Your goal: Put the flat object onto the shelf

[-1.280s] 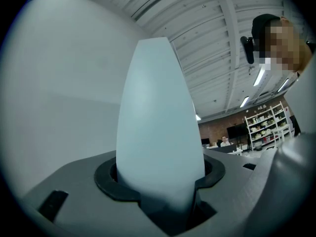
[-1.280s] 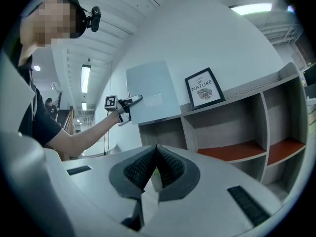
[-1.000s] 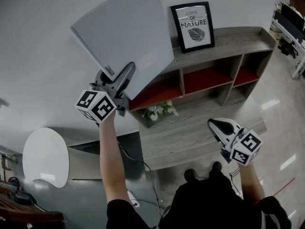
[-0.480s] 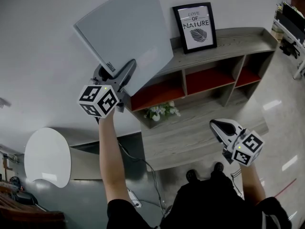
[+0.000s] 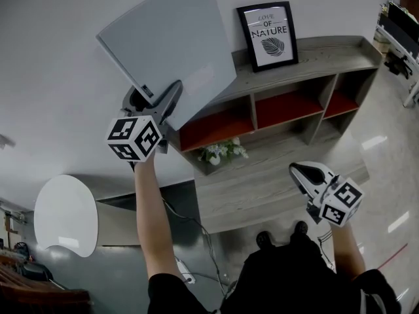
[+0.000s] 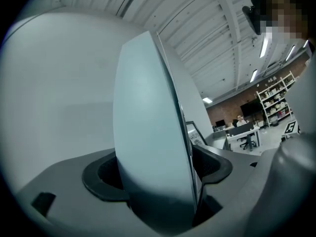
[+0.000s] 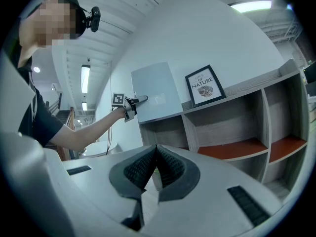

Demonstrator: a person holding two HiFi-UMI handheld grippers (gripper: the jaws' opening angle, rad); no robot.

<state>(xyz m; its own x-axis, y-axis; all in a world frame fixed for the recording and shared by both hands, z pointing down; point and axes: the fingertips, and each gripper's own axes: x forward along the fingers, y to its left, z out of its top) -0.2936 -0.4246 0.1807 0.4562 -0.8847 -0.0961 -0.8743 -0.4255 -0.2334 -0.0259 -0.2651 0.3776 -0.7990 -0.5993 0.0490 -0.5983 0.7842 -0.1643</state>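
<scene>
Panel and jaws share one plane, and we judge the coming move turns on that. The flat grey panel stands on its lower edge at the left end of the top board of the shelf. It is just beside the framed picture, though we cannot tell whether the two touch. Its broad face looks into the room and its back is toward the wall. Its longer side seems to run upward.

Our left gripper comes in from the panel's left edge, low down, pointing about level along the wall toward the picture. Its jaws have just been opening. They stand wide apart with the panel's corner between them, and the pads seem clear of both faces. We judge the way out is back to the left, sliding along the panel's plane so neither jaw tips it.

Our right gripper hangs well apart, low before the shelf, jaws together on nothing, so the left hand is by far the nearer.
</scene>
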